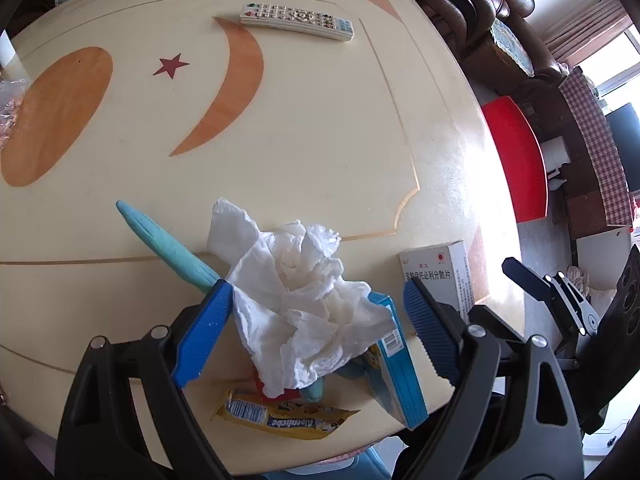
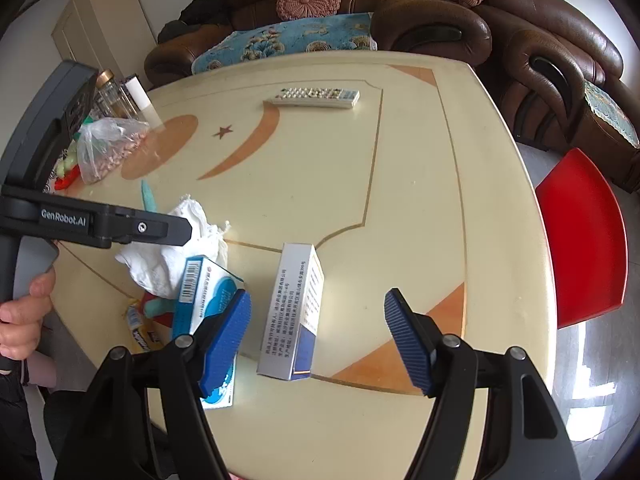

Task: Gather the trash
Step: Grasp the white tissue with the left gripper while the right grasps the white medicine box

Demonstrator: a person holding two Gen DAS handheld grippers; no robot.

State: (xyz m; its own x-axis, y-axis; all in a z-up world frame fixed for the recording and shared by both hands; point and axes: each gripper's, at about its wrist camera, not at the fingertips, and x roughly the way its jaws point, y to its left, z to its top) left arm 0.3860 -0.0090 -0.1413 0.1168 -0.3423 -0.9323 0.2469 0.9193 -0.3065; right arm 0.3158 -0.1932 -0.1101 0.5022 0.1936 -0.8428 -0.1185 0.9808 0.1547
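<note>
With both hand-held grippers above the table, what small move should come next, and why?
Probably lower the left hand-held gripper a little and close it on the crumpled white tissue. Its jaws stand open with the tissue between them, not yet pinched. The right hand-held gripper is also open, over the white medicine box.

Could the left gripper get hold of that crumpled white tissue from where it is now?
Probably yes. The left gripper is open, with the crumpled white tissue lying between its blue fingers on top of the pile, and nothing covers it.
</note>
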